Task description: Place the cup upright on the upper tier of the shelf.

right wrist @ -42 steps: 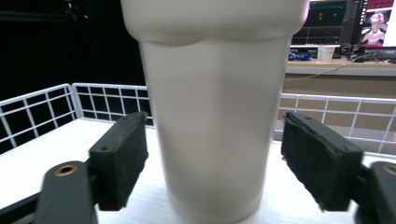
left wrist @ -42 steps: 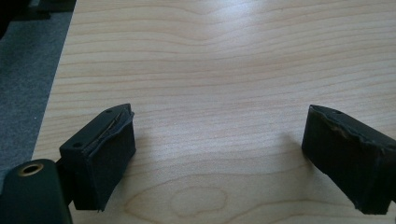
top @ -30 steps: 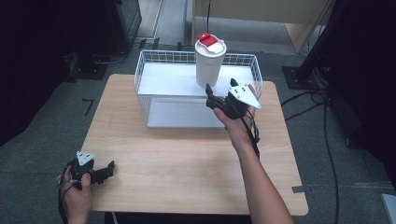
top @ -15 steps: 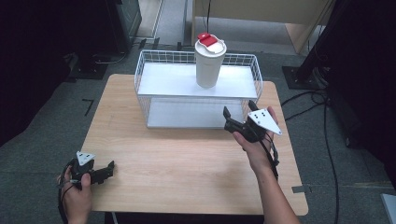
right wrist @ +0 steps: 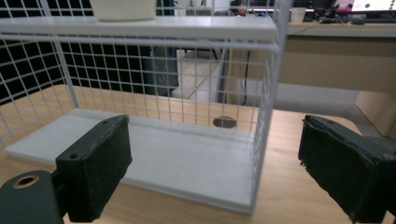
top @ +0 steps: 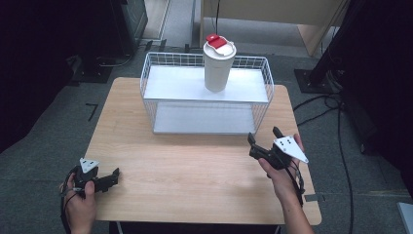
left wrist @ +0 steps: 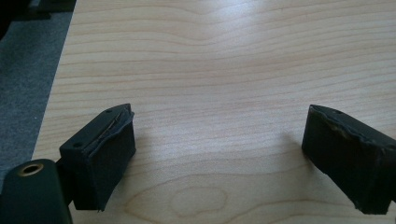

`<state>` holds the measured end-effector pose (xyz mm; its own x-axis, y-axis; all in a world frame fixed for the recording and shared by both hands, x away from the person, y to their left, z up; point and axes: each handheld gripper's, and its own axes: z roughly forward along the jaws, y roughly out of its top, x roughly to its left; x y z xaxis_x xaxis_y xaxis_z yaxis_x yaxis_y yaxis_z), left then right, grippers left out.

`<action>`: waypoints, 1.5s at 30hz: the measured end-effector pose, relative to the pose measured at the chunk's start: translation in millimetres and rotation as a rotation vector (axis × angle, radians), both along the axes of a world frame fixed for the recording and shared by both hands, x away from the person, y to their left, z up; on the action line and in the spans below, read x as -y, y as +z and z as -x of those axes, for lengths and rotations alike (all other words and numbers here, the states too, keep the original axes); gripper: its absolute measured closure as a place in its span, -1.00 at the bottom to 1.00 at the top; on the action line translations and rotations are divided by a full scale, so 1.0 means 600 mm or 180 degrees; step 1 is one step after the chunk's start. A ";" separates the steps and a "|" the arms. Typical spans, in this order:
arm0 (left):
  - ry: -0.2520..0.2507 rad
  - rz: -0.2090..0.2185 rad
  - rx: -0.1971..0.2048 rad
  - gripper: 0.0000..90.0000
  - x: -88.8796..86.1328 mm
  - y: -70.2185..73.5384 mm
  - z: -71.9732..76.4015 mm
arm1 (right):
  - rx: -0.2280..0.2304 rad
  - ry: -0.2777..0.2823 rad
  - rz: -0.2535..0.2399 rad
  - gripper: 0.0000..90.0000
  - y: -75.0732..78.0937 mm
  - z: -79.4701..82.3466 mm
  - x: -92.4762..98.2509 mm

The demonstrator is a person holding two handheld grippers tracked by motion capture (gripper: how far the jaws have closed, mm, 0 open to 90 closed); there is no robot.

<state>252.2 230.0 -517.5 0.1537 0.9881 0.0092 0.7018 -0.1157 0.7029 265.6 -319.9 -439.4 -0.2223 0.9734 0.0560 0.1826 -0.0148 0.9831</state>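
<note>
We see a tall cream tumbler (top: 217, 69) with a red-and-white lid at twelve o'clock, a white grid-patterned wire rack (top: 161, 88), a pale wood-grained table (top: 195, 170), and black gripper jaws.

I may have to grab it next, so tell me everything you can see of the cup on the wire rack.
The cup is a tall, off-white tumbler, plastic-looking, tapering slightly toward its base, capped by a white lid with a red flap. It stands upright on the top shelf of the white wire rack, right of centre. Nothing else touches it; both grippers are far off.
</note>
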 end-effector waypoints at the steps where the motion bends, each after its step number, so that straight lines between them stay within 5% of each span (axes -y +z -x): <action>1: -0.0001 -0.0003 -0.0003 -0.78 0.000 0.000 0.000 | -0.0011 -0.0019 -0.0011 -0.79 -0.004 0.003 0.004; 17: 0.0002 0.0001 0.0001 -0.77 0.000 0.000 0.000 | -0.0405 -0.0315 0.0064 -0.79 -0.093 0.066 0.079; 28: 0.0003 0.0001 0.0001 -0.78 0.000 0.000 0.000 | -0.0638 -0.0484 0.0109 -0.79 -0.117 0.109 0.124; 41: 0.0001 0.0000 0.0001 -0.78 0.000 0.000 0.000 | -0.1400 -0.0587 0.0175 -0.83 -0.137 0.135 0.162; 45: 0.0002 0.0000 0.0001 -0.77 0.000 0.000 0.000 | -0.1711 -0.0605 0.0331 -0.83 -0.142 0.139 0.163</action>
<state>252.1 229.8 -517.5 0.1531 0.9882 0.0091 0.7016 -0.1152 0.7032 182.3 -417.9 -524.6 -0.0099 0.9998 0.0145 0.6603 -0.0044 0.7510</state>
